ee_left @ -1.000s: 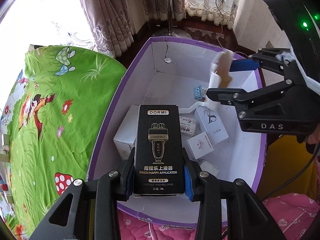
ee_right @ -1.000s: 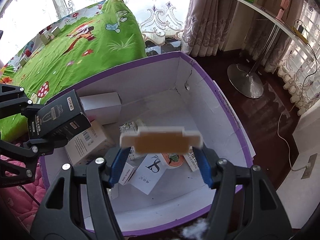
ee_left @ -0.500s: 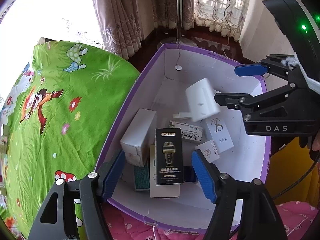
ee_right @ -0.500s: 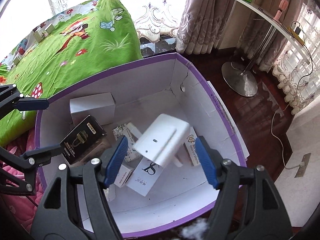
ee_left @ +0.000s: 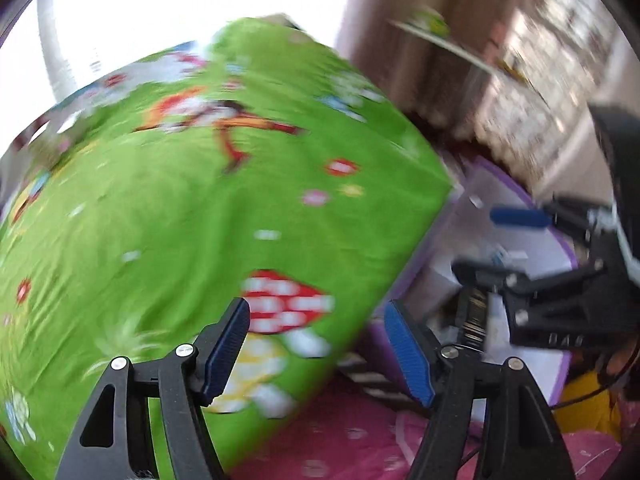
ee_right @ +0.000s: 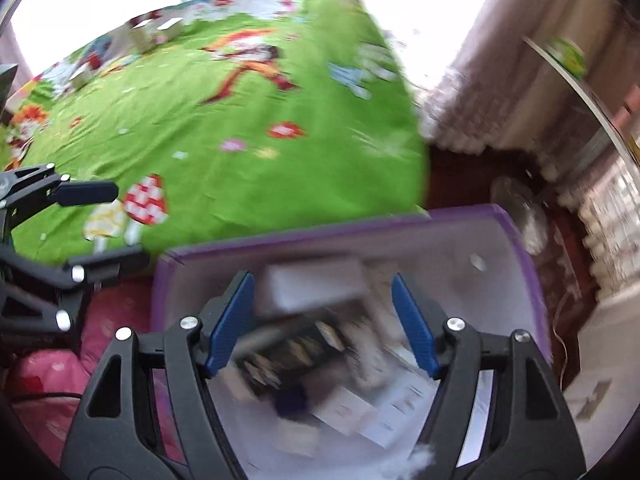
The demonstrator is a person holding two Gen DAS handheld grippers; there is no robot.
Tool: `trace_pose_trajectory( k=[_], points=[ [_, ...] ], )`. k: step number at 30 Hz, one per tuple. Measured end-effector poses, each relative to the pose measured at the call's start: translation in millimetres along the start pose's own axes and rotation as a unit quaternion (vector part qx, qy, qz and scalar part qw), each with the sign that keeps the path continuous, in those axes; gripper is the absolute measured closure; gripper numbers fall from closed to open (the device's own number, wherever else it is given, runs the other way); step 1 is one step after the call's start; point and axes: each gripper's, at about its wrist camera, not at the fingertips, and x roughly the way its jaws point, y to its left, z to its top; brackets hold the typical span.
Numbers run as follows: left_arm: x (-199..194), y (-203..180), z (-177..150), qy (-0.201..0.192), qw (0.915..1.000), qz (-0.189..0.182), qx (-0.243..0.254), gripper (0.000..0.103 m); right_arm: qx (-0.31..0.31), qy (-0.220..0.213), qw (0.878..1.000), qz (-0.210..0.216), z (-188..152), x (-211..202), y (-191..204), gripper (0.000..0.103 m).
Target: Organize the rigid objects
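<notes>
Both grippers are tipped steeply downward with their blue pads spread apart and nothing between them. The left gripper (ee_left: 318, 346) has just been opening; its jaws stand wide and empty, and in the right wrist view it shows at the left edge (ee_right: 104, 224), jaws likewise parted. The right gripper (ee_right: 323, 318) has also just been opening and holds nothing; the left wrist view catches it at the right (ee_left: 486, 242), pads apart.

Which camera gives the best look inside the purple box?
The right wrist view. It looks down into the purple box, showing most of its rim and the blurred small boxes inside. The left wrist view catches only a slice of the box at its right edge, partly hidden by the right gripper.
</notes>
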Motion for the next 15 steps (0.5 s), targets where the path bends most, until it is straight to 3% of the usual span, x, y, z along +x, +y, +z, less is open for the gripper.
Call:
trace_pose_trajectory(
  k=[2, 5, 8, 10, 15],
  points=[
    [-14, 50, -9, -0.038, 0.9969, 0.051, -0.046, 0.032, -0.032, 0.002, 0.999, 0.031, 19, 15, 33, 0.029],
    [-28, 121, -25, -0.055, 0.9823, 0.140, -0.112, 0.032, -0.088, 0.005, 0.994, 0.057, 50, 38, 85, 0.029],
    [-39, 190, -42, -0.058, 0.9610, 0.208, -0.173, 0.032, -0.127, 0.008, 0.988, 0.085, 81, 62, 129, 0.029],
    [-49, 232, -53, -0.068, 0.9422, 0.250, -0.213, 0.032, -0.129, 0.012, 0.985, 0.112, 102, 78, 156, 0.029],
    [-66, 314, -81, -0.085, 0.9043, 0.310, -0.281, 0.031, -0.101, 0.003, 0.986, 0.136, 165, 114, 211, 0.029]
  ],
)
